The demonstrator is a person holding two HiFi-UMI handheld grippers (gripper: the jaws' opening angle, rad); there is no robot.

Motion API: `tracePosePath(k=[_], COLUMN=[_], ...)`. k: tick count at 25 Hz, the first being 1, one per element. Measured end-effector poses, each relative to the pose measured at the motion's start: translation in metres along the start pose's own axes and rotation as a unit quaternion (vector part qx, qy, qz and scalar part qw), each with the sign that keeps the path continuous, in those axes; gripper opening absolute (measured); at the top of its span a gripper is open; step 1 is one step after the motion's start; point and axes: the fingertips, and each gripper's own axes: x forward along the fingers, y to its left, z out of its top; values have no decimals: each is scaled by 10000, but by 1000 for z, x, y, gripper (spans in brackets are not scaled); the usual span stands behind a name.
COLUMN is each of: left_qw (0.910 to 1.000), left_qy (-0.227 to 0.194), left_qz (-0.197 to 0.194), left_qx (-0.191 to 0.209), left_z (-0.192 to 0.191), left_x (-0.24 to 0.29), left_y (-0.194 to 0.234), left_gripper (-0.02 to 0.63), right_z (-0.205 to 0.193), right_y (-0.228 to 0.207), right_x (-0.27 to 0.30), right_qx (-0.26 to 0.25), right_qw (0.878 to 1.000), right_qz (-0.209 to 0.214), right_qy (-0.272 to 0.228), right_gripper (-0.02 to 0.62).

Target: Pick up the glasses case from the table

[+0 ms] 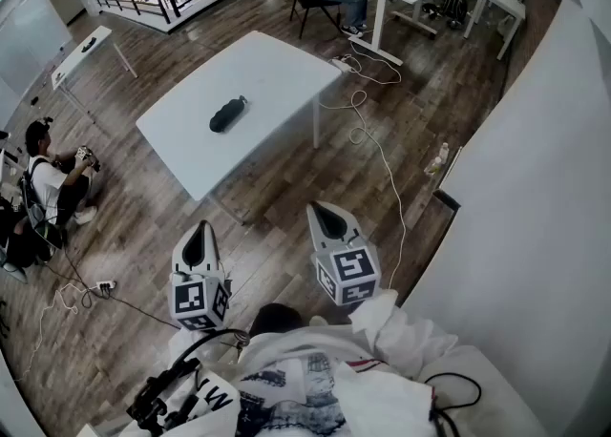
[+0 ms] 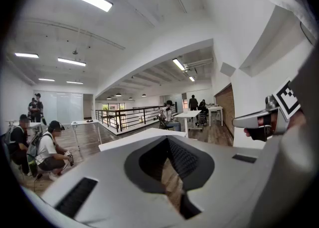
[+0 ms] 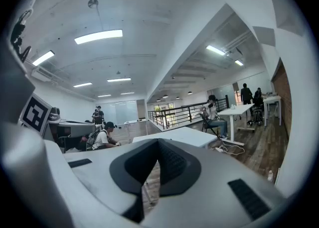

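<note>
A white table (image 1: 277, 68) stands on a wooden floor (image 1: 286, 197), seen from above, well ahead of the person holding the tools. To the table's left, well apart from it, another person (image 1: 52, 182) sits on the floor. Short of the table's near edge, on its left side, the left gripper (image 1: 201, 233) hangs over the floor, its two jaws pressed together with nothing between them. On the near left part of the tabletop lies the glasses case (image 1: 228, 114), the only thing on the table. It is a dark, oblong shape with rounded ends, lying flat at a slant to the table's edges and clear of all of them. Short of the table's near right corner, the right gripper (image 1: 322, 214) is held beside the left one, its jaws likewise closed and empty. To the table's right, a white cable (image 1: 378, 146) snakes over the floor toward a pale wall (image 1: 535, 187). The case is probably light and fairly stiff. Whether its shell is hard or padded cannot be told from here. Its rounded surface may slide on the smooth tabletop if nudged from one side only. The safest hold looks to be across its narrow middle, with one jaw on each long side. Either gripper would have to open and reach well forward first.
</note>
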Motion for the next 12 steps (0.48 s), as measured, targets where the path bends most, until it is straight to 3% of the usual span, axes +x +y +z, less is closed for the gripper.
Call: tracePosePath(k=[6, 12], left_qw=[9999, 9998], left_qy=[80, 87], left_qz=[-51, -157], left_qx=[-90, -96], left_z=[-6, -17], left_x=[35, 105], left_y=[5, 45], left_gripper=[2, 2], right_z=[-2, -14], right_y=[-20, -25], right_x=[30, 110], right_qx=[14, -20], right_qw=[10000, 9996], right_qz=[-73, -133], right_qy=[56, 252], right_gripper=[-3, -3])
